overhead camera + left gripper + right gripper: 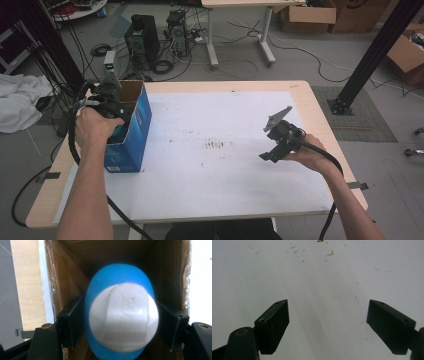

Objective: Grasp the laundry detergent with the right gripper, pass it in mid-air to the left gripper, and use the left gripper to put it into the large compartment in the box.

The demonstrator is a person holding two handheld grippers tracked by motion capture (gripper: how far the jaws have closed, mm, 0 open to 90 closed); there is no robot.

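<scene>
Blue and smooth, with a round white end that has faint raised letters on it, the bottle (120, 312) sits pinched between the two black jaws of the left gripper (121, 322), right at the open mouth of the brown cardboard box (67, 272) just ahead of it. It looks about halfway through: the bottle is caught tight, but whether it goes in or comes out cannot be told. Far off to the side, the right gripper (328, 325) hangs over the bare white table (317, 277), its jaws spread wide around nothing.
</scene>
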